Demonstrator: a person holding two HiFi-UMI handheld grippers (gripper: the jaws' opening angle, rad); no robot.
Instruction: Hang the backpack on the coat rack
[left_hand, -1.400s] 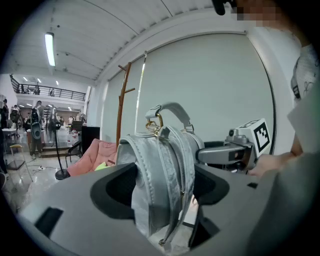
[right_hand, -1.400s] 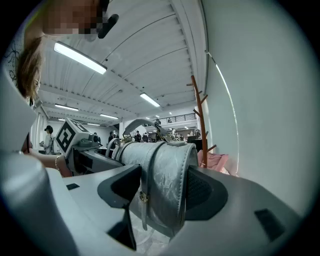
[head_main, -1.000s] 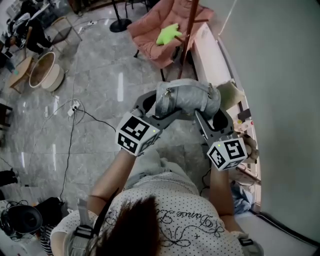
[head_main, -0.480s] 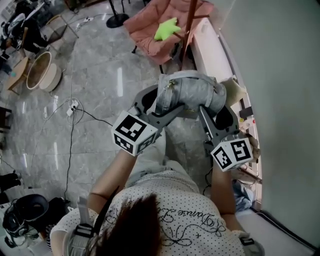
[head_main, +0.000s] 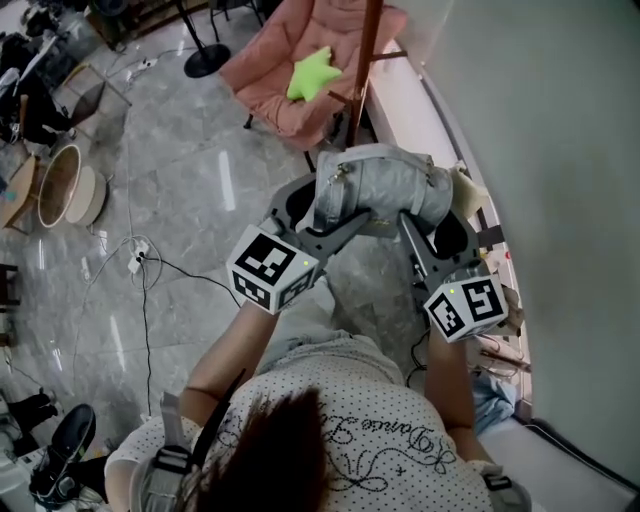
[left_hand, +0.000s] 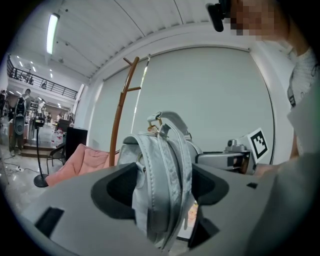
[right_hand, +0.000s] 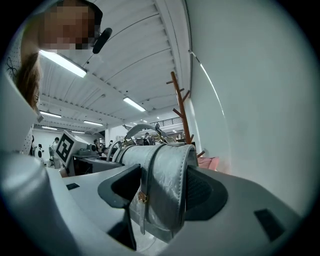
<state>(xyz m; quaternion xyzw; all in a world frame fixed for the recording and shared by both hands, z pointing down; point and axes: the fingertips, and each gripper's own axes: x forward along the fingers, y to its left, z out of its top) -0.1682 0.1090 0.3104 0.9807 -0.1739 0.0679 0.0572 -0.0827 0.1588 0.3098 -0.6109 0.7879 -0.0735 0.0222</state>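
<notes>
Silver-grey leather backpack (head_main: 375, 185) is held in the air between the two grippers, in front of the person's chest and above the grey marble floor (head_main: 190, 200). The left gripper (head_main: 320, 215) has its jaws wide apart and pressed on one end of the bag. The right gripper (head_main: 437, 228) clamps the other end in the same way, jaws near their widest and filled by the bag's body.

The step in hand looks like the carry toward the brown wooden coat rack (head_main: 365, 60), which stands ahead by the white wall, beside a pink armchair (head_main: 280, 95) bearing a green star-shaped cushion (head_main: 310, 72). Nothing hangs on the rack yet. The next move probably calls for lifting the bag up to peg height and steering its top loop over a peg. Since both grippers hold the body and not the loop, the loop must stand free as it goes on.

The head view shows only the rack's pole, and its pegs are cut off at the top edge. The left gripper view shows the rack's upper pegs (left_hand: 131, 75) and the backpack's carry loop (left_hand: 167, 122) standing up above the jaws. The right gripper view shows the branching pegs (right_hand: 181, 102) from the other side, and a strap with a small gold stud (right_hand: 142, 198) between its jaws.
</notes>
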